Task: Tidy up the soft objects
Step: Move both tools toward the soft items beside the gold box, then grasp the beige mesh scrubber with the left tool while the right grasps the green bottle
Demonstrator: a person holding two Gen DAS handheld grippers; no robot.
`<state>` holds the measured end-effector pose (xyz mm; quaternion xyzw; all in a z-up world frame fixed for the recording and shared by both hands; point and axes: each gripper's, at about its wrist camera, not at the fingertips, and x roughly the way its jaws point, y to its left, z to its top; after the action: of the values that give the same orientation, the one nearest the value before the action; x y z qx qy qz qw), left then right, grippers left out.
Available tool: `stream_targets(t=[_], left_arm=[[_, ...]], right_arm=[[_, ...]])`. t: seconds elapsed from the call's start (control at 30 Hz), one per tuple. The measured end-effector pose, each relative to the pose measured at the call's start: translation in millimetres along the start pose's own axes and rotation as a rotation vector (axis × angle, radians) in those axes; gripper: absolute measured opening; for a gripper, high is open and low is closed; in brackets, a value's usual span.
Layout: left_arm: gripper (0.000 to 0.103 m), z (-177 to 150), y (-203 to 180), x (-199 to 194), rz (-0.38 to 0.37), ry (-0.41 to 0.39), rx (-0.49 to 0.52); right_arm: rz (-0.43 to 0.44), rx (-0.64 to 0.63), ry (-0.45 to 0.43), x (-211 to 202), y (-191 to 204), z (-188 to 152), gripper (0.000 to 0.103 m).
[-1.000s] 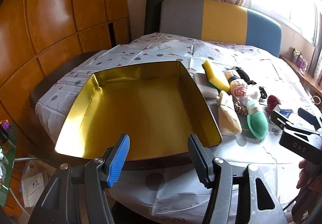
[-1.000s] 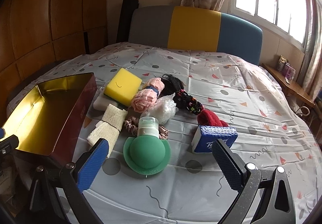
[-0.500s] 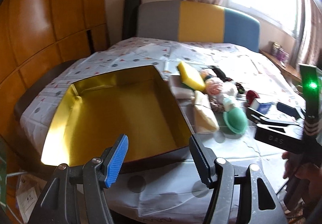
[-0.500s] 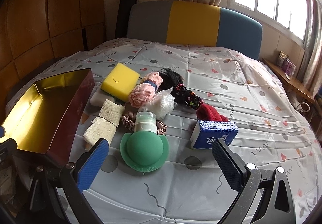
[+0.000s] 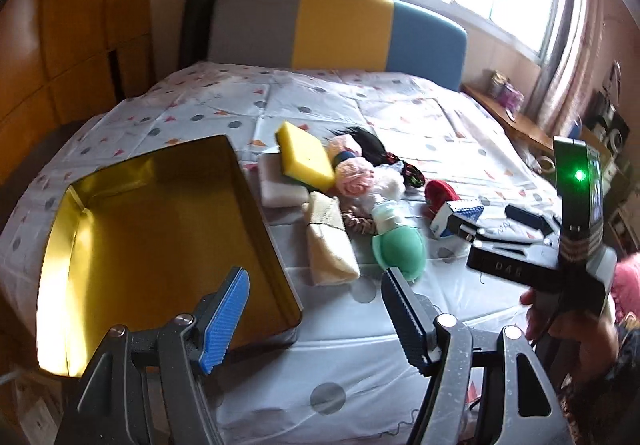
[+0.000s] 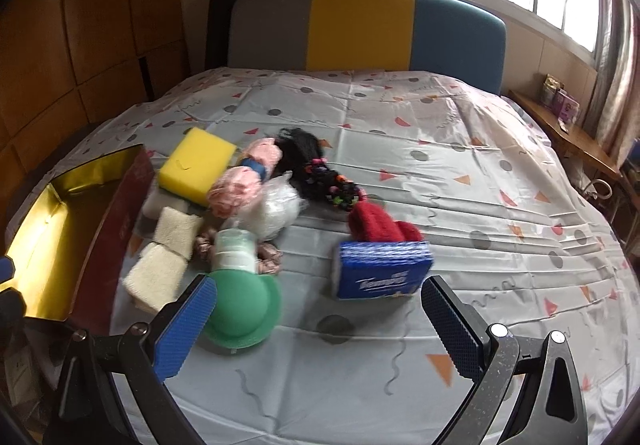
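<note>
Gold tin point(image 5: 160, 245) sits empty at the bed's left edge; my left tool point(image 5: 314, 315) is opening on nothing. One sponge point(image 5: 306, 157) lies beside it. Right tool point(image 6: 320, 329) gapes, empty, near one tissue pack point(image 6: 382, 269) and one green puff point(image 6: 244, 313): first pick pending.

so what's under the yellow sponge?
The yellow sponge lies partly on a white foam block; the part of the block beneath the sponge is hidden.

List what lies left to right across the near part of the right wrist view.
Gold tin → cream towel roll → green dome → blue tissue pack.
</note>
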<state>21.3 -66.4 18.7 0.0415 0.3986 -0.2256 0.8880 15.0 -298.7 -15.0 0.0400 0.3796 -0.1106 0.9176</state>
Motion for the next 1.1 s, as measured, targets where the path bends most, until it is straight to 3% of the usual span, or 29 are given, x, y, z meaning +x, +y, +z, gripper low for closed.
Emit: stream_targets(t=[0.2, 0.4, 0.47, 0.77, 0.9, 1.1], left_arm=[[0.069, 15.6, -15.5, 31.4, -0.017, 0.093, 0.069], [0.054, 32.3, -22.3, 77.1, -0.025, 0.231, 0.062], [0.050, 37.7, -26.1, 90.8, 0.002, 0.256, 0.085], [0.050, 53.0, -31.6, 152.5, 0.096, 0.387, 0.123], [0.048, 48.8, -29.5, 172.3, 0.116, 0.410, 0.126], [0.042, 45.7, -30.6, 165.4, 0.101, 0.314, 0.163]], right_arm=[[-0.027, 0.129, 0.006, 3.1, -39.7, 1.8, 0.103], [-0.008, 0.170, -0.024, -6.0, -46.5, 6.9, 0.103], [0.001, 0.167, -0.033, -8.9, -45.5, 8.3, 0.103], [0.020, 0.219, -0.059, -14.6, -58.2, 13.6, 0.103], [0.023, 0.281, -0.063, -15.1, -73.3, 14.6, 0.103], [0.013, 0.346, -0.050, -10.9, -89.4, 13.8, 0.103]])
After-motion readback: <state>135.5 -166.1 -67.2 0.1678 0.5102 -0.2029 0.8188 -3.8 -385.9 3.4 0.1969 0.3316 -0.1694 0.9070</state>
